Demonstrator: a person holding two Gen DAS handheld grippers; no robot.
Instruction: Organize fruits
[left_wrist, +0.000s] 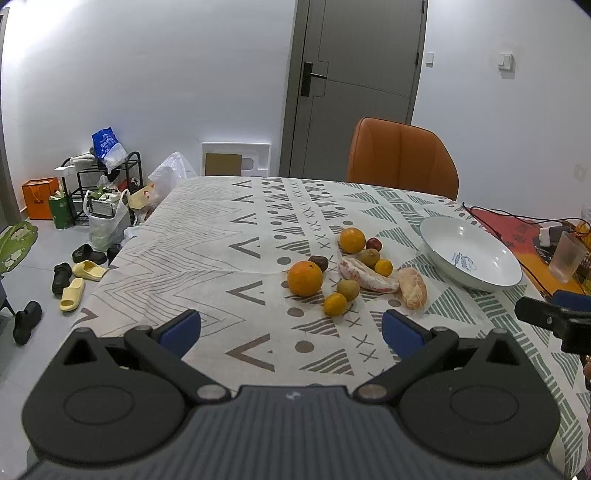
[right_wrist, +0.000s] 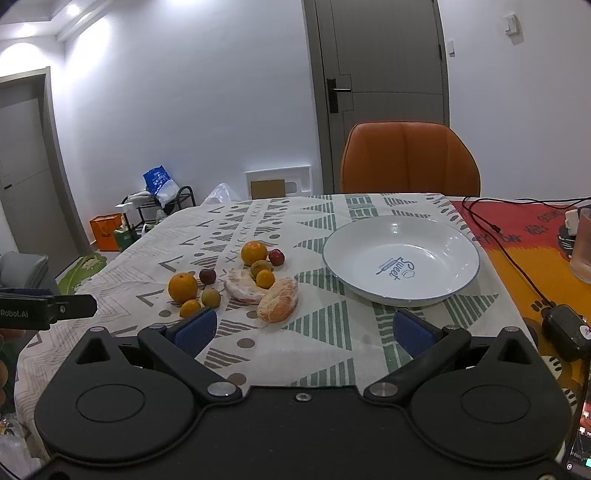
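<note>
Both grippers have fingers spread wide, holding nothing. Ahead of the left gripper (left_wrist: 291, 328) the fruits (left_wrist: 347, 269) lie clustered on free tablecloth (left_wrist: 207, 236). The empty white bowl (right_wrist: 400, 258) sits beyond the right gripper (right_wrist: 303, 332), near the cloth's edge.

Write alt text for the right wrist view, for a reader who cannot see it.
An empty white bowl sits on a patterned tablecloth, with oranges and other loose fruit clustered to its left. The open right tool hovers in the foreground, holding nothing; an orange chair stands behind.
</note>
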